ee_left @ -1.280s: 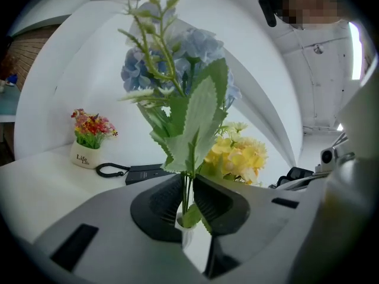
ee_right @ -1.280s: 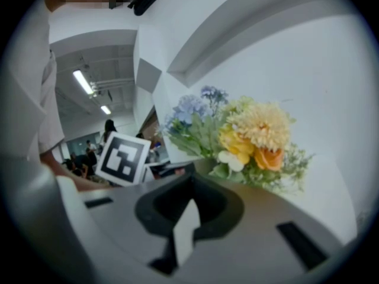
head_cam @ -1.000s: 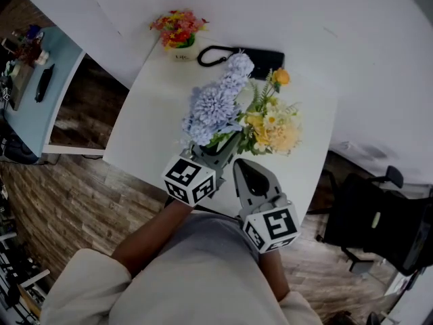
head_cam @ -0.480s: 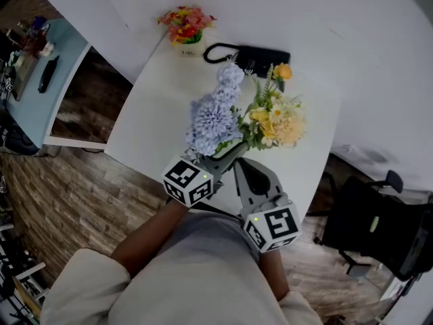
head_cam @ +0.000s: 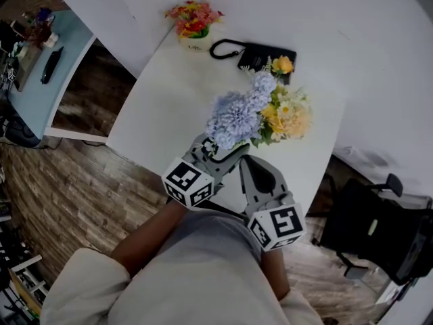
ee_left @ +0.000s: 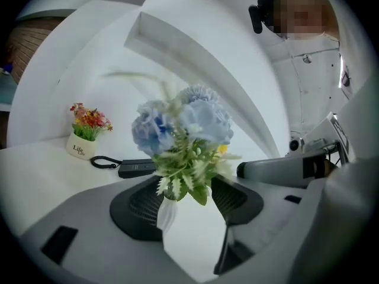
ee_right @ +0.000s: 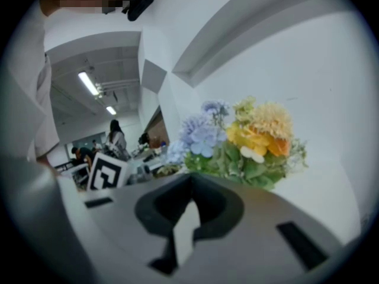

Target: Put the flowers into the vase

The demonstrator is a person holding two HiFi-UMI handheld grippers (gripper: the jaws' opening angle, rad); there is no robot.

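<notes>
White table (head_cam: 169, 107) fills mid head view. On it the bouquet: blue flowers (head_cam: 237, 114) at 9 o'clock of the yellow flowers (head_cam: 287, 120), touching them, both upright. The vase (ee_left: 167, 213) is hidden under the blooms from above. Its white neck shows in the left gripper view w/ leaves spilling over.

A sec ago the blue bunch leaned off toward 11 o'clock, apart from the yellows; now it stands w/ them.

At 7 o'clock of the bouquet, the left gripper (head_cam: 220, 149): jaws have just been opening and are now spread wide. Vase neck sits btwn them but pads are off it, nothing gripped. Reads as a release, so blue stems prob in, task near done.

At 6 o'clock, the right gripper (head_cam: 252, 162): jaws together, empty.

Black pouch (head_cam: 267, 58) at 12 o'clock, small potted flowers (head_cam: 194, 26) at 11.
</notes>
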